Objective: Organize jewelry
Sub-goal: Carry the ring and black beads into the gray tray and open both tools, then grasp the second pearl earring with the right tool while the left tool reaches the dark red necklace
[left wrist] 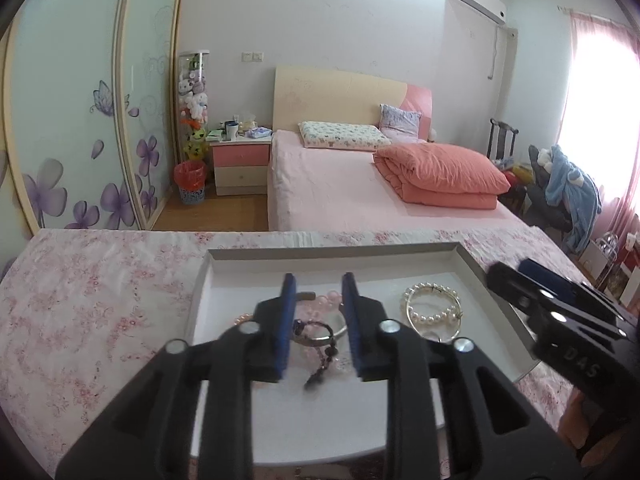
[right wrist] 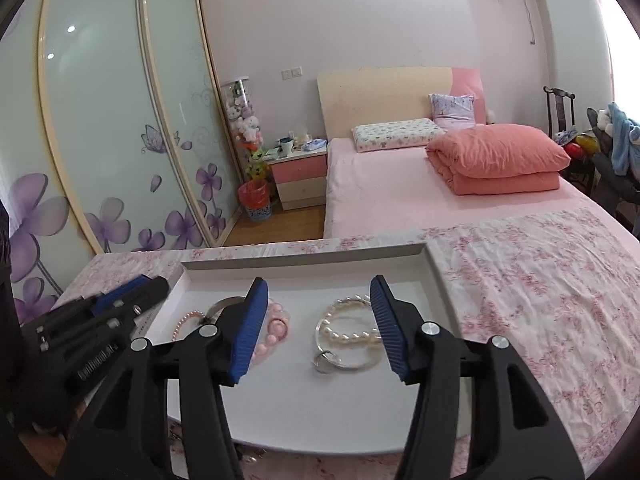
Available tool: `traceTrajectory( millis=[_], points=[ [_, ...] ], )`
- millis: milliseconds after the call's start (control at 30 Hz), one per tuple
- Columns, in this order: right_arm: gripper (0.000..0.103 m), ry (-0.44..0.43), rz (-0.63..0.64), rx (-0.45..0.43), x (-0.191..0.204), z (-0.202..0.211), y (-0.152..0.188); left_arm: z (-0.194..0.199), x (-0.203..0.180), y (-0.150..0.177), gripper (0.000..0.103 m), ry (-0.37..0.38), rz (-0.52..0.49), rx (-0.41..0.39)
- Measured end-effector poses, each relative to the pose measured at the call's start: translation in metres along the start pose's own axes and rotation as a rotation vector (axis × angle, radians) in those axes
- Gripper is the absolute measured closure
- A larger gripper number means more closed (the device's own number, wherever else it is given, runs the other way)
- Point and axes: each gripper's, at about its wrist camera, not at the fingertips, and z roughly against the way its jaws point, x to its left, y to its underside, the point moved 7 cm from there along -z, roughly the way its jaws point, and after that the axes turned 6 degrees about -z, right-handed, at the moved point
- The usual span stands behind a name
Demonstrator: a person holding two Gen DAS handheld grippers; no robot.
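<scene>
A white shallow tray (left wrist: 332,250) (right wrist: 304,260) lies on the flowered cloth. My left gripper (left wrist: 318,284) hovers over its left half with the jaws open. A dark beaded bracelet (left wrist: 318,354) with a silver bangle (left wrist: 320,338) shows blurred in the gap, and neither pad presses on it. Pink bead bracelets (left wrist: 326,300) (right wrist: 276,328) lie just beyond. My right gripper (right wrist: 319,284) stands open over the tray's right half, above a pearl bracelet (right wrist: 348,336) (left wrist: 434,308) and a small silver ring (right wrist: 326,358). Each gripper also shows at the other view's edge.
The tray sits on a table covered in pink flowered cloth (right wrist: 520,288). Beyond the table's far edge are wooden floor, a pink bed (left wrist: 360,184), a nightstand (left wrist: 240,168) and a red bin (left wrist: 190,182). Sliding wardrobe doors (right wrist: 120,120) stand on the left.
</scene>
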Motion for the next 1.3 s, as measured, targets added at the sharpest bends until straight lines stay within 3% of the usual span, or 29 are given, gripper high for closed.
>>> traceTrajectory(
  millis=[233,600,900,1100,1300],
  points=[
    [0.049,0.017,-0.008,0.001,-0.006,0.013,0.005,0.017,0.016,0.000,0.073,-0.016,0.039,-0.001],
    [0.050,0.011,0.030,0.032,0.002,0.034,0.024,0.059,0.040,0.020,0.059,-0.089,0.043,-0.004],
    [0.062,0.023,0.081,0.173,0.006,0.031,0.074,0.068,0.063,0.083,0.049,-0.144,0.023,0.122],
    [0.065,0.026,0.123,0.290,0.017,0.015,0.110,0.062,0.083,0.126,0.047,-0.158,0.071,0.221],
    [0.065,0.016,0.127,0.317,0.030,0.007,0.117,0.063,0.090,0.134,0.041,-0.162,0.071,0.228]
  ],
)
